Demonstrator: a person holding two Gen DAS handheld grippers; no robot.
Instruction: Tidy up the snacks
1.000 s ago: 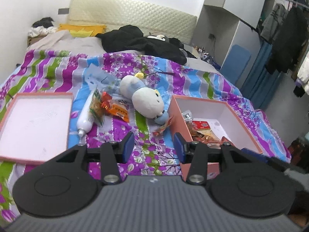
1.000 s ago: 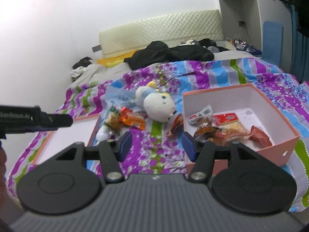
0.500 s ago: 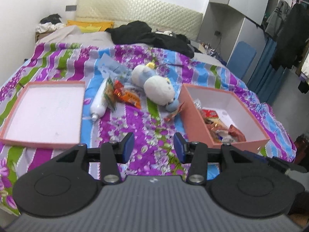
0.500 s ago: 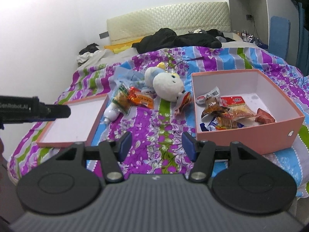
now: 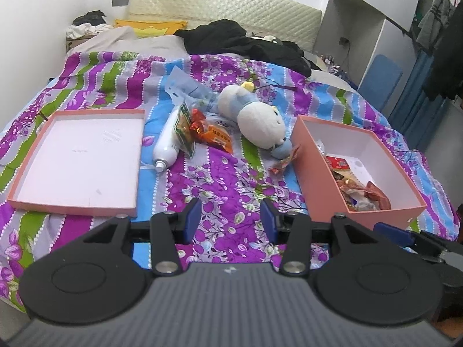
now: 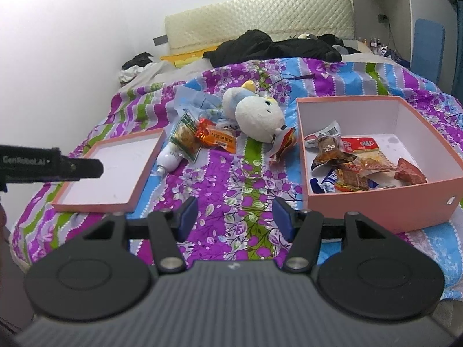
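Observation:
A pink box on the bed's right side holds several snack packets. Loose on the quilt lie a green-edged packet, an orange packet and a red packet beside the box. My left gripper hovers open over the quilt's near part, nothing between its fingers. My right gripper is likewise open and empty, just left of the box's front corner.
The pink box lid lies open side up at the left. A white tube, a white-and-blue plush toy and a blue plastic bag sit mid-bed. Dark clothes lie near the headboard. The left gripper's body pokes in at the left.
Both views have tilted downward and drawn back a little: the box, lid and snacks now sit higher in the frames, with more near quilt visible. Neither gripper's opening has altered.

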